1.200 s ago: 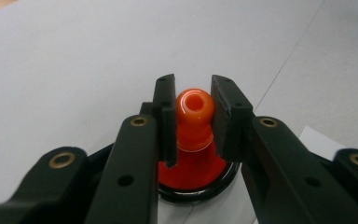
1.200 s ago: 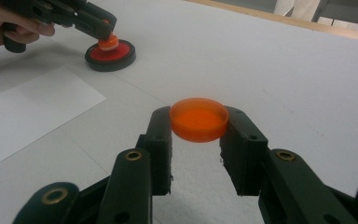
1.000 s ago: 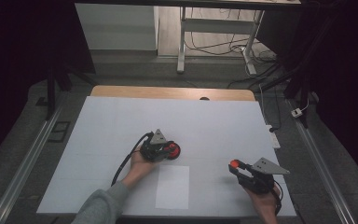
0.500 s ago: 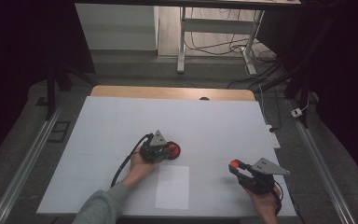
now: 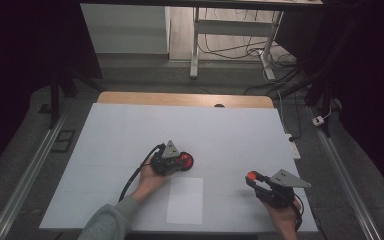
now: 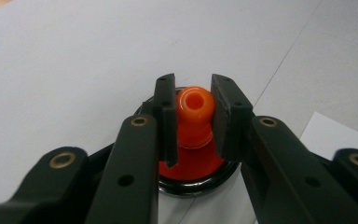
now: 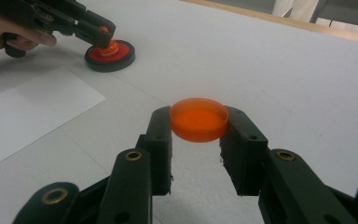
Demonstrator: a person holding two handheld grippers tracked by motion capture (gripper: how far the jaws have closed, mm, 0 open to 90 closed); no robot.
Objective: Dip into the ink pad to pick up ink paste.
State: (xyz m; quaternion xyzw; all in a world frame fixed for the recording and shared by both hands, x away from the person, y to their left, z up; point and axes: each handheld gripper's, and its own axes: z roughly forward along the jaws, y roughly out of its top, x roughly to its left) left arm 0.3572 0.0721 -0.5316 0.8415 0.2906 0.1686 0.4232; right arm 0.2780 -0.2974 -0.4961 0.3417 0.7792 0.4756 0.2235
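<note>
- Your left tongs are clamped on the orange knob that stands up from the middle of a red disc in a black ring. The jaws press the knob's two sides; the disc sits flat on the white table.
- Your right tongs are clamped on a shallow orange cap, jaws on opposite sides of its rim, open face up, held just above the table.
- Key relation: from the right tongs, the disc lies ahead and to the left, well apart. In the high view the disc sits left of the cap and slightly farther from you. The left hand is already on it; the right must travel.
- A white sheet of paper lies between your two hands, its corner just beside the disc.
- Against the earlier frames: both tongs and the disc stand where they did; no shift I can make out.
</note>
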